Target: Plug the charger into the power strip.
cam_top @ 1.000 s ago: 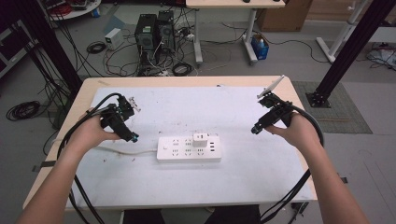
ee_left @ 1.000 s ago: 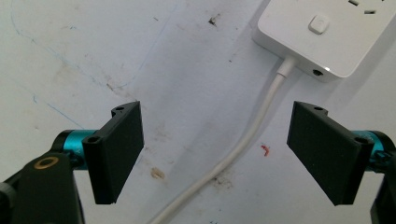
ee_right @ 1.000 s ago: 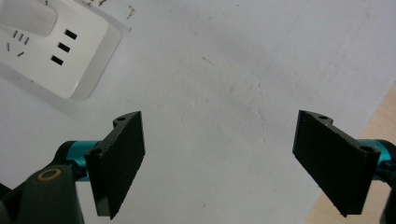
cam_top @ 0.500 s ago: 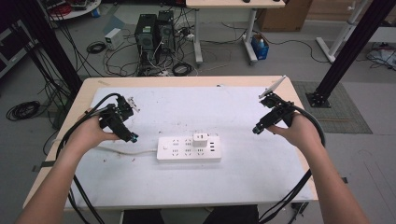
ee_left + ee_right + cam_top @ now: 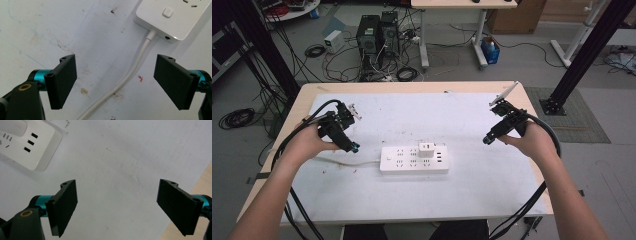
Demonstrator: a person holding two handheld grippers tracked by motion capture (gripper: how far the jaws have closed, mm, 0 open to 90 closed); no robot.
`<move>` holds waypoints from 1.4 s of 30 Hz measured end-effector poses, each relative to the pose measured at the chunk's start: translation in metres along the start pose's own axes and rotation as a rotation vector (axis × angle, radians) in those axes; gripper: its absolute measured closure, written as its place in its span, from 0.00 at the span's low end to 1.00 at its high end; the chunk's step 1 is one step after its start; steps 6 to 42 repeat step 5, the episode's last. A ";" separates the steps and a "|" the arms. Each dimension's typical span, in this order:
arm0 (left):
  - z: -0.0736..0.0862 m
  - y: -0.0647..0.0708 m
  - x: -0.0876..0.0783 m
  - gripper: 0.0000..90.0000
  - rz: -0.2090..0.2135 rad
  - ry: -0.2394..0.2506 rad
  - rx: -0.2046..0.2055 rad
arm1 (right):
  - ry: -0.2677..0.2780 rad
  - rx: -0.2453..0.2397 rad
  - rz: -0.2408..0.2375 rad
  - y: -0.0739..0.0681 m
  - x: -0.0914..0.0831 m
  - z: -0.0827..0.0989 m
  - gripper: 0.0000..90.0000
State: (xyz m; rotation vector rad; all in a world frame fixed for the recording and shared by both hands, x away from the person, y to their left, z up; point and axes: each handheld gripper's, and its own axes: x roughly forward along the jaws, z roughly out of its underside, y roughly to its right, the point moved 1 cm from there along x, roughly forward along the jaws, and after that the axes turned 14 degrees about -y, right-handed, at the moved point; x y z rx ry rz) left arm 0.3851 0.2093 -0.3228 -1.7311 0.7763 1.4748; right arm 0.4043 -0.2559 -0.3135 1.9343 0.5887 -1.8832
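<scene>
One power strip [image 5: 413, 159], one adapter [image 5: 427, 148], two grippers.

Robotics lab or workshop: 2 PC towers [image 5: 377, 32] on grey floor, loose cables [image 5: 317, 50], black aluminium frame struts [image 5: 592, 50], white-topped worktable [image 5: 422, 195].

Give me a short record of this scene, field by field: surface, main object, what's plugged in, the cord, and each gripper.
surface: white sheet covering a wooden table
main object: white power strip lying flat near the middle
plugged in: one white adapter on the strip
cord: white cable leaving the strip's left end
left gripper: open, jaws either side of the cable, holding nothing
right gripper: open over bare sheet, right of the strip
</scene>
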 end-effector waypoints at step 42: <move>0.001 -0.001 0.000 0.21 0.007 -0.009 0.002 | 0.005 -0.003 -0.024 0.003 0.000 0.001 0.18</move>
